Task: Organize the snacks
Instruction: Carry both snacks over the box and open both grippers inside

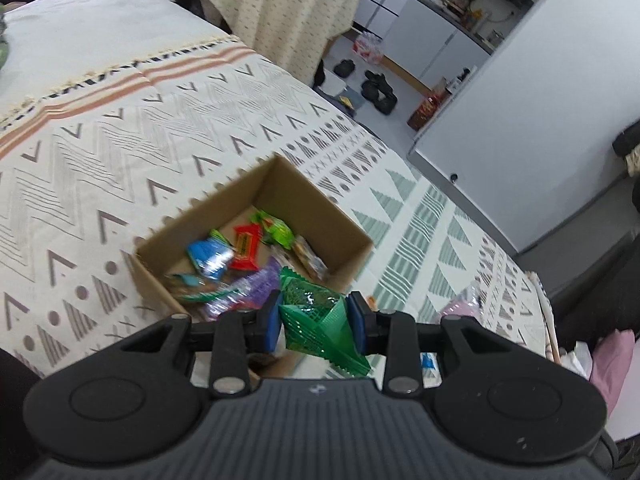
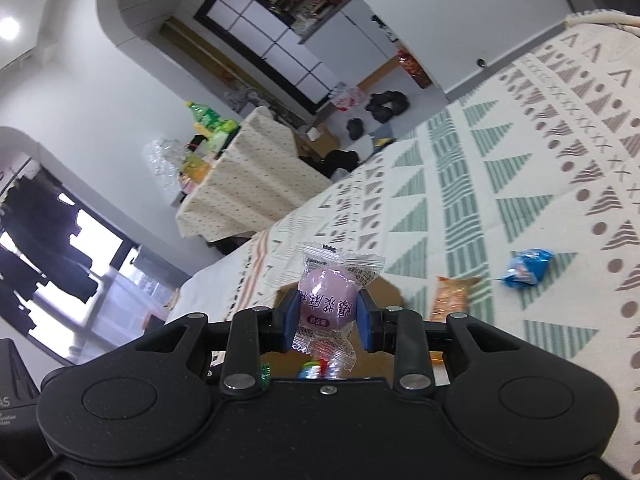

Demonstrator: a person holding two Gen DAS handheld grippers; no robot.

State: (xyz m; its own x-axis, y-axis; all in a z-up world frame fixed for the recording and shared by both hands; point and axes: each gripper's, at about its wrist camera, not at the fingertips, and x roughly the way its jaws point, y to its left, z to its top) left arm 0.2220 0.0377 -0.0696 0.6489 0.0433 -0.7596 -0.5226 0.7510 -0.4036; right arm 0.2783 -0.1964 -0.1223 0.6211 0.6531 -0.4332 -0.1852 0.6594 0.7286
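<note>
In the left wrist view an open cardboard box (image 1: 168,288) sits on the patterned tablecloth (image 1: 120,152) and holds several wrapped snacks: blue (image 1: 210,258), red (image 1: 245,250), light green (image 1: 276,230) and purple (image 1: 256,288). My left gripper (image 1: 316,322) is shut on a green snack packet (image 1: 316,312) above the box's near corner. In the right wrist view my right gripper (image 2: 327,312) is shut on a pink wrapped candy (image 2: 328,300), held above the box, whose rim (image 2: 386,290) peeks out behind it.
A blue wrapped snack (image 2: 526,268) and an orange packet (image 2: 450,298) lie loose on the cloth to the right of the box. A pink packet (image 1: 460,308) lies at the cloth's right. A second covered table (image 2: 248,176) stands beyond, with bags on the floor (image 1: 378,90).
</note>
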